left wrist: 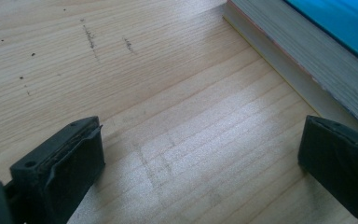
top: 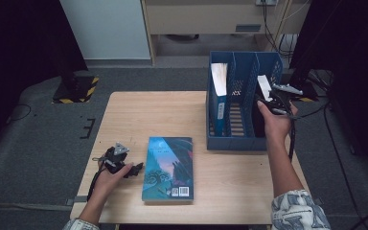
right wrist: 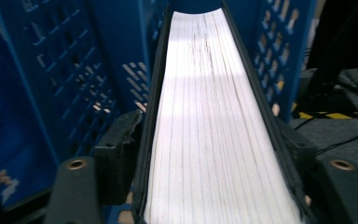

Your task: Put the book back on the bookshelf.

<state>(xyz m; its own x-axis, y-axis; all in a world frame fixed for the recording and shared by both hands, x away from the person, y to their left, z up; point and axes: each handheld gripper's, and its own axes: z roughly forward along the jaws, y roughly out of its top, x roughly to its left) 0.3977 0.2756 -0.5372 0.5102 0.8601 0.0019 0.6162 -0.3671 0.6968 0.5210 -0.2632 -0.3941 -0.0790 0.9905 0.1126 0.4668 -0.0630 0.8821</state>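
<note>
We count three books: one teal-covered book (top: 167, 168) flat on the table, one blue-spined book (top: 219, 91) and one black-covered book (top: 263, 88) in the rack. One blue file rack (top: 235, 141), three compartments. Two grippers, left (top: 136, 170) and right (top: 263, 101).

I think I am in a lab or a test room, not a home. My small wooden bench (top: 124, 115) stands alone on grey carpet (top: 38, 143), with black curtains (top: 19, 38) hanging at both sides. A black stand sits on a foot plate (top: 75, 89) with yellow and black warning stripes. Cables (top: 338, 158) run loose over the floor on the right. At the back are a pale wall panel (top: 108, 28) and a light wooden cabinet (top: 206, 19) with wires hanging by it. On my bench are office things: a blue file rack (top: 242, 120) and books.
</note>
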